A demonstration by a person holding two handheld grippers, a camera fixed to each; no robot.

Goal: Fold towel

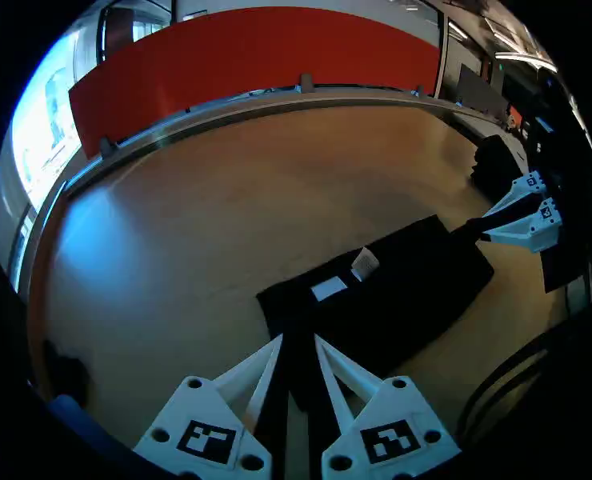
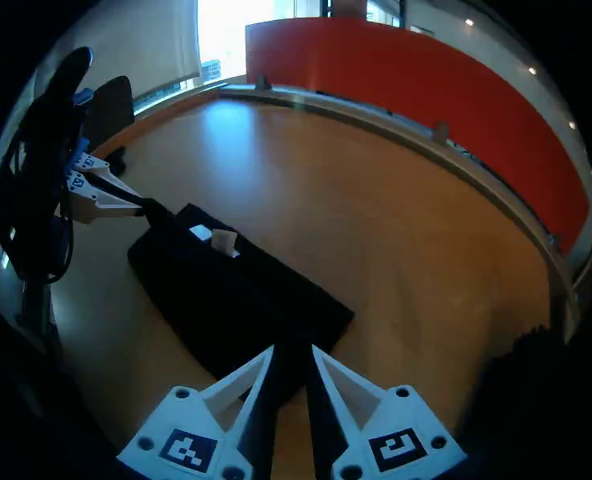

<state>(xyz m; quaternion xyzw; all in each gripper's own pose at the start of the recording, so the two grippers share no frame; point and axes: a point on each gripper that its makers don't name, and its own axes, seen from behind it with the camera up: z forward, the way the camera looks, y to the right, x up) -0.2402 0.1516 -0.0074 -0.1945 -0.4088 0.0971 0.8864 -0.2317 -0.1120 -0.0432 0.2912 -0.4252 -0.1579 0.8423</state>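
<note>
A black towel (image 1: 392, 296) lies on the wooden table (image 1: 216, 208), folded into a long band, with white tags (image 1: 364, 262) on top. In the left gripper view my left gripper (image 1: 298, 344) is shut on the towel's near corner. The right gripper (image 1: 482, 229) pinches the far end at the right. In the right gripper view the towel (image 2: 232, 296) runs from my right gripper (image 2: 292, 348), shut on its near corner, to the left gripper (image 2: 142, 210), shut on the far corner. The tags (image 2: 224, 240) lie near that end.
A red partition (image 1: 256, 64) stands behind the table's curved metal-edged far rim (image 2: 424, 152). A black chair (image 2: 108, 104) is at the table's left end in the right gripper view. A dark object (image 1: 496, 164) sits beyond the right gripper. Bare wood (image 2: 392, 224) spreads beside the towel.
</note>
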